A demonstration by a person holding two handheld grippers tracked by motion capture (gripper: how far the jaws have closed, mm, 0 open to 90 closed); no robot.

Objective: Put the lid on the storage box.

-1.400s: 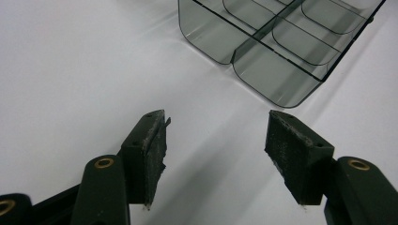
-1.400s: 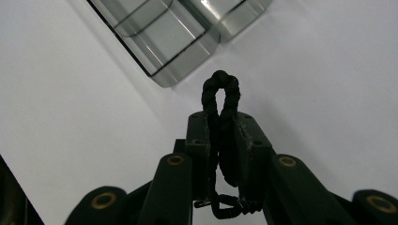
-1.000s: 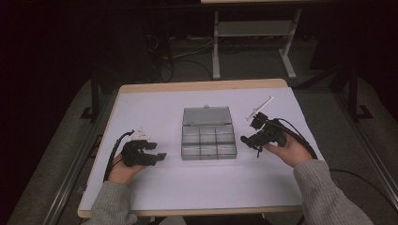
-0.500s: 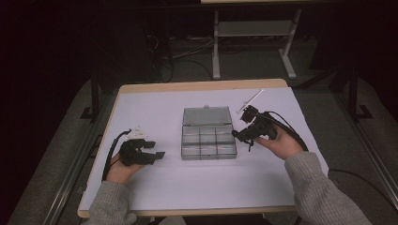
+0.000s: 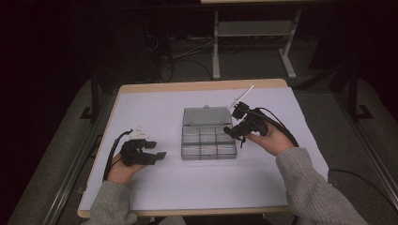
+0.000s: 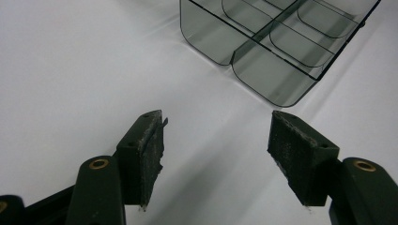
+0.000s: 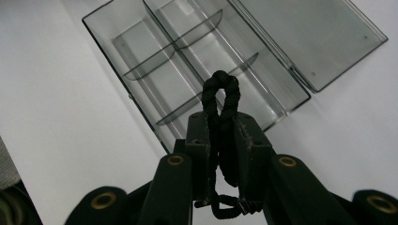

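Since a second ago, right gripper (image 7: 220, 154), clamping a black looped cord (image 7: 224, 101), moved over the clear compartment box (image 5: 206, 140); centre before releasing. Left gripper (image 6: 213, 150) gapes empty.

Black cord (image 7: 220, 101), smoky (clear) box (image 7: 141, 51)

Both grippers black: left gripper (image 5: 157, 150), right gripper (image 5: 230, 132). Jaws carry rough, worn black pads (image 6: 300, 157) and brass-ringed screws (image 7: 175, 160). Black cables (image 5: 112, 154) trail back. White marker stick (image 5: 240, 98) on right. Grey knit sleeves (image 5: 309, 187).
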